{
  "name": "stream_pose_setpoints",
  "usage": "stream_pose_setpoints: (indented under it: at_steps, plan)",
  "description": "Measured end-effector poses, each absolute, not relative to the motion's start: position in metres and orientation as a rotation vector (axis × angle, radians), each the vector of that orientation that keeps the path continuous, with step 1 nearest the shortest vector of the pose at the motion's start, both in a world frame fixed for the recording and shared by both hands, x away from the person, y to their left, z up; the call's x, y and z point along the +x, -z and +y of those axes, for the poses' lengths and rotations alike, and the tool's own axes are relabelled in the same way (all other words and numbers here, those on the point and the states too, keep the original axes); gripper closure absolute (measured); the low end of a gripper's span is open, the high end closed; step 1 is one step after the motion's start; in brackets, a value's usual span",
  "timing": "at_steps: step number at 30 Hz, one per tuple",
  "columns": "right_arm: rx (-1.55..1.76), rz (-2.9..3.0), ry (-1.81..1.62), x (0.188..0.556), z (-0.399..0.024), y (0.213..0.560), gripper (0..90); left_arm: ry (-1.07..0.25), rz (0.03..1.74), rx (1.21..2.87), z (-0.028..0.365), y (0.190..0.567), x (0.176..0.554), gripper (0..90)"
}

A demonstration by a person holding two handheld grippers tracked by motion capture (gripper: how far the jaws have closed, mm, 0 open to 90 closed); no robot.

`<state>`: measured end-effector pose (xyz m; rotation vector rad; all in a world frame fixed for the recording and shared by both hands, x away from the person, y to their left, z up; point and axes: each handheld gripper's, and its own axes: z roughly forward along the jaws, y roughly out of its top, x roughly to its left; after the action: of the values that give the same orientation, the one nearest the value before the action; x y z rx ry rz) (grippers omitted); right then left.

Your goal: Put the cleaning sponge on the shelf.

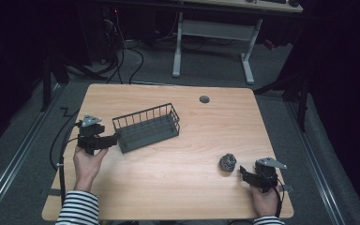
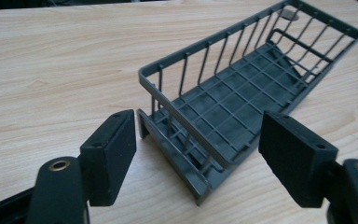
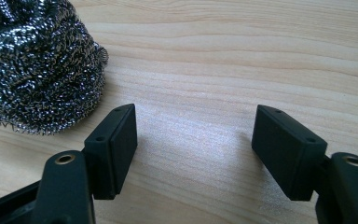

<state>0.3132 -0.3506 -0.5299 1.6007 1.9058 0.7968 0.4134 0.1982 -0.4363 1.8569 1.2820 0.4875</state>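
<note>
We see our left gripper (image 2: 198, 140), fingers released, facing a tilted wire basket (image 2: 242, 93); our right gripper (image 3: 193, 135), fingers released, sits beside a steel scourer (image 3: 37, 65).

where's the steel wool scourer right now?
High view: the steel wool scourer sits on the table's right side, just left of the right tongs, untouched.
</note>
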Motion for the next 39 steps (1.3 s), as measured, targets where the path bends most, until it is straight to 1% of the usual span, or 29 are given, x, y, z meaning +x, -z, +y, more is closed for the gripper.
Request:
stream_pose_setpoints:
  at_steps: [6, 14, 19, 23, 25, 27, 39]
  plan:
    - [1.597, 1.909, -0.797, 0.313, -0.351, 0.530, 31.3, -0.485, 1.319, 1.851, 0.196, 0.444, 0.425, 31.3]
    - [1.598, 1.909, -0.798, 0.313, -0.350, 0.530, 31.3, -0.458, 1.332, 1.860, 0.190, 0.452, 0.433, 38.9]
    - [1.597, 1.909, -0.799, 0.313, -0.350, 0.530, 31.3, -0.443, 1.329, 1.868, 0.190, 0.453, 0.434, 45.1]
    - [1.591, 1.912, -0.799, 0.313, -0.350, 0.530, 31.2, -0.434, 1.312, 1.874, 0.188, 0.454, 0.433, 52.3]
    - [1.591, 1.912, -0.799, 0.313, -0.350, 0.530, 31.2, -0.436, 1.312, 1.878, 0.188, 0.454, 0.433, 52.8]
    - [1.590, 1.912, -0.802, 0.313, -0.350, 0.530, 31.2, -0.438, 1.310, 1.884, 0.188, 0.454, 0.432, 55.7]
    - [1.592, 1.914, -0.800, 0.313, -0.350, 0.530, 31.1, -0.443, 1.273, 1.903, 0.182, 0.451, 0.425, 57.8]
